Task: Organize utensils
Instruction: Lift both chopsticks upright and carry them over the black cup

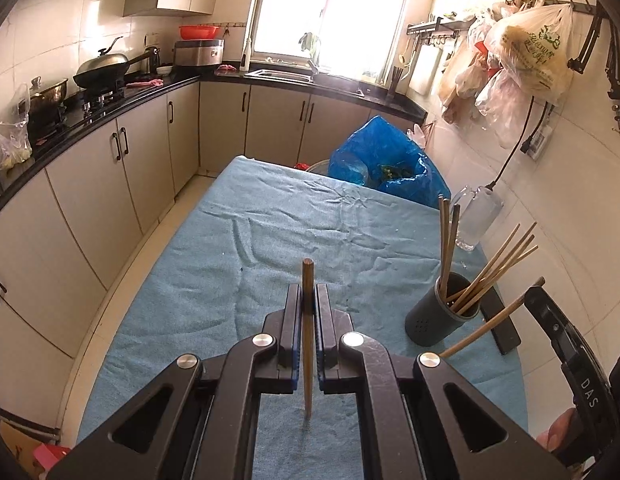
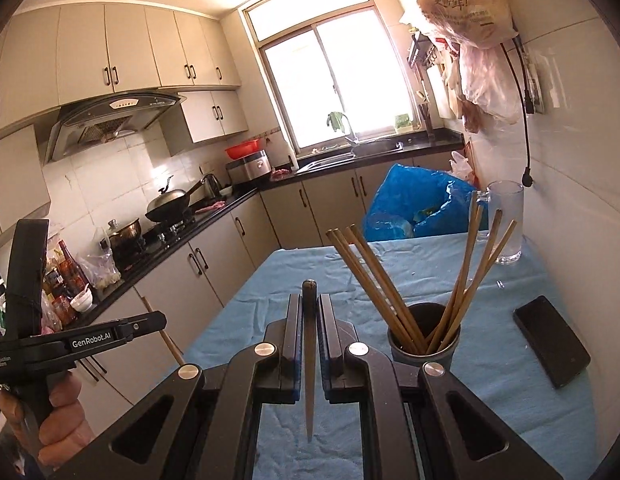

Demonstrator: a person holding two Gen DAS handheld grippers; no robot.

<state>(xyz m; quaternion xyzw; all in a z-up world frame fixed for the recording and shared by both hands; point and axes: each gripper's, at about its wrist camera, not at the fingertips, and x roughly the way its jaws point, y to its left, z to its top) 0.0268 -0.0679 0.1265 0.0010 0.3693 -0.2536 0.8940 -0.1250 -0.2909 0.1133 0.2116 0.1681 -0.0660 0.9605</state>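
My left gripper point(image 1: 308, 294) is shut on a brown wooden chopstick point(image 1: 307, 344), held upright with its thin tip at the blue cloth. My right gripper point(image 2: 309, 306) is shut on a darker chopstick point(image 2: 309, 368), held above the cloth just left of the holder. A dark grey round utensil holder point(image 1: 440, 314) stands on the table's right side with several chopsticks point(image 1: 494, 268) leaning in it; it also shows in the right wrist view point(image 2: 424, 346). The right gripper's chopstick point(image 1: 490, 322) and body show at the left view's right edge.
A blue towel point(image 1: 294, 232) covers the table. A black phone point(image 2: 552, 340) lies right of the holder, a glass mug point(image 2: 506, 222) stands by the wall, and a blue plastic bag point(image 1: 384, 164) sits at the table's far end. Cabinets line the left.
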